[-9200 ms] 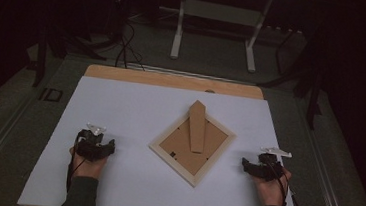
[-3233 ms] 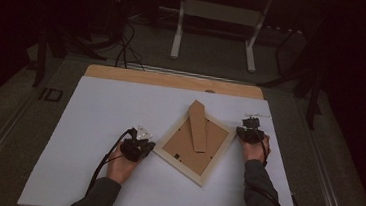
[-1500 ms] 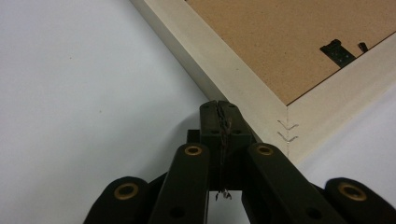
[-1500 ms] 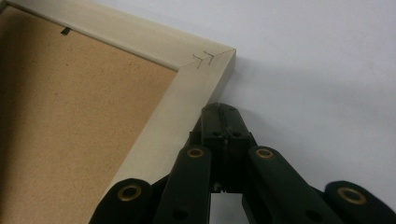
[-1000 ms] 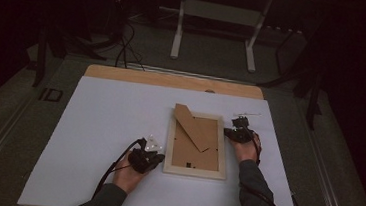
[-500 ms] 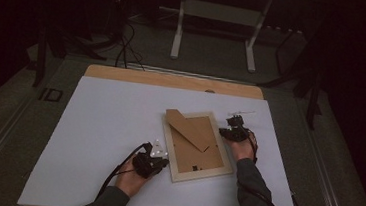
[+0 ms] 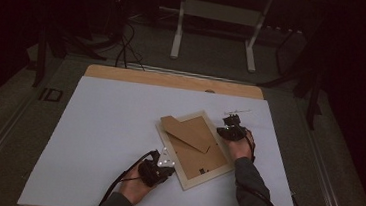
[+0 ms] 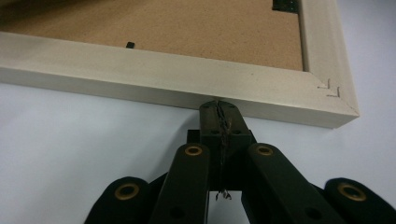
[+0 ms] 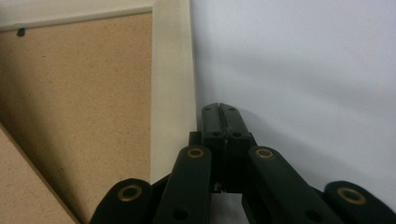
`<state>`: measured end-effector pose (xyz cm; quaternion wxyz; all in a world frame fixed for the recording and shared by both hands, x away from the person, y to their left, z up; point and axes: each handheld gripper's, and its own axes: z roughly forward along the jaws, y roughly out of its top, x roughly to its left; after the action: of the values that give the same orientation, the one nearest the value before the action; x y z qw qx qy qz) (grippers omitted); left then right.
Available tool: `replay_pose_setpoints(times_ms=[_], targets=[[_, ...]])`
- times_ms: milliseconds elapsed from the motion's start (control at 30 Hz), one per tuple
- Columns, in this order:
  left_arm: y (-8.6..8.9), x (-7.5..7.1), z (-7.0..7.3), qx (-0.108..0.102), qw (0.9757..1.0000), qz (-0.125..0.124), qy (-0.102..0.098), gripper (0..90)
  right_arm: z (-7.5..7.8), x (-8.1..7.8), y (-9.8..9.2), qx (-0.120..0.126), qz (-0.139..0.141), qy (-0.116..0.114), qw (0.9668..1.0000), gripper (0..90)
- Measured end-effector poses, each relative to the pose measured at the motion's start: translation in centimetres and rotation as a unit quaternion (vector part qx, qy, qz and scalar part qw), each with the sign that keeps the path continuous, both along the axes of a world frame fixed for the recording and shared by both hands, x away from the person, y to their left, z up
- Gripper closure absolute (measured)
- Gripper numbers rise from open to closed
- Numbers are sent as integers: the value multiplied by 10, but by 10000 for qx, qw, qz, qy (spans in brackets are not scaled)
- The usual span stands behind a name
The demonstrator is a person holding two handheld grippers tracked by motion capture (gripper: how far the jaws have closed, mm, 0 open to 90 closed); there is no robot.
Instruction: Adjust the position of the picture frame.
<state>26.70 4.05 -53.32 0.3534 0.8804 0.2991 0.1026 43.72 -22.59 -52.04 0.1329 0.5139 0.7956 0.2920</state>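
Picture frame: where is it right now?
High view: picture frame lies face down, right of centre on the white sheet, between left gripper and right gripper.

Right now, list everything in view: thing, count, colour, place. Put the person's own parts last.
picture frame: one, pale wood with brown backing, lying back-up at the middle of the sheet.
stand flap: one, brown, on the frame's backing.
white sheet: one, covers the tabletop.
wooden tabletop: one, tan, bare strip at the far edge.
metal stand: one, grey, on the floor beyond the table.
left gripper: one, black, jaws shut, tip against the frame's edge.
right gripper: one, black, jaws shut, beside the frame's right edge.
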Motion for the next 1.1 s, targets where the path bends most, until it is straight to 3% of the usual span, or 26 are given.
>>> replay_pose_setpoints(times_ms=[533,733,833,1100], targets=[[-14,-18,0,-34,9986,-515,75,899,0,3,27,-145,205,-78,9997,900],[-18,-22,-1,-129,9977,-647,153,900,1,3,41,-129,282,-127,9994,900],[-21,-25,-1,-115,9975,-692,89,900,2,3,50,-220,367,-172,9989,900],[-25,-28,-2,-163,9968,-775,133,900,5,2,70,-146,589,-256,9978,900]])
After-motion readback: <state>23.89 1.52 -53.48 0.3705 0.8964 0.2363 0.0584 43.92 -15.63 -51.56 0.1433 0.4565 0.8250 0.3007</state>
